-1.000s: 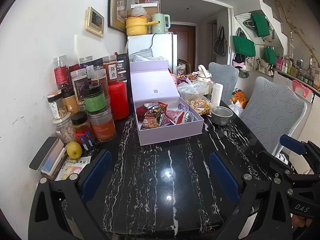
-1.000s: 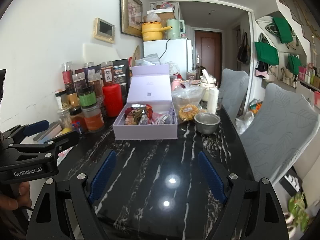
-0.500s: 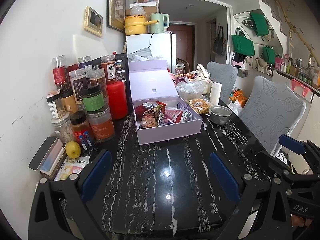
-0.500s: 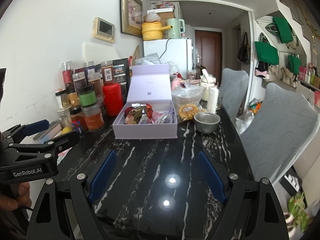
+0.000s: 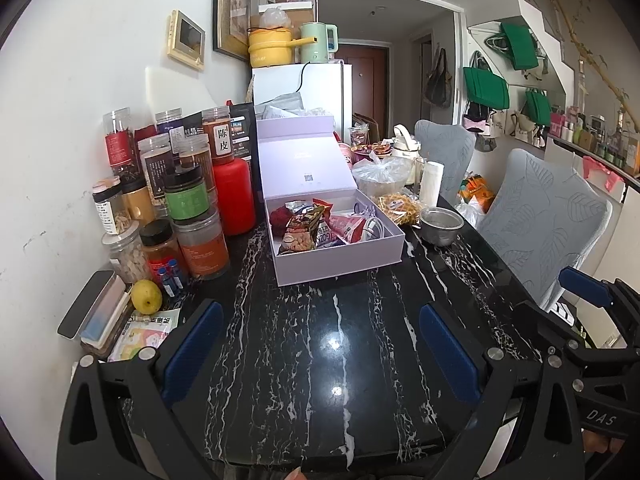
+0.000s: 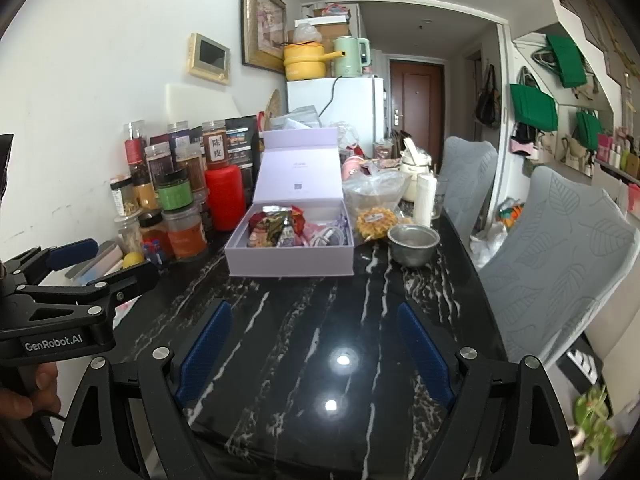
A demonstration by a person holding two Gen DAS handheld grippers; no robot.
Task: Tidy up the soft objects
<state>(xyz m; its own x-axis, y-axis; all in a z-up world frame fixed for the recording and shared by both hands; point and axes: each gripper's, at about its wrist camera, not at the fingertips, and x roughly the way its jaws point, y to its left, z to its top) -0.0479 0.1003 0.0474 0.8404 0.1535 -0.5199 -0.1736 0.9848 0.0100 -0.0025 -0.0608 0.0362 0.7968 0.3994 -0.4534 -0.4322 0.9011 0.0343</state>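
A lilac gift box with its lid raised stands on the black marble table. It also shows in the right wrist view. Several soft snack packets and a dark red ball lie inside it; the packets also show in the right wrist view. My left gripper is open and empty, low over the table well short of the box. My right gripper is open and empty, also short of the box. The left gripper shows at the left edge of the right wrist view.
Many spice jars and a red canister crowd the left side by the wall. A lemon and packets lie at front left. A metal bowl, bagged snacks and grey chairs are on the right.
Both grippers have hardly moved; the view has drifted very slightly. Nothing was taken hold of or let go.
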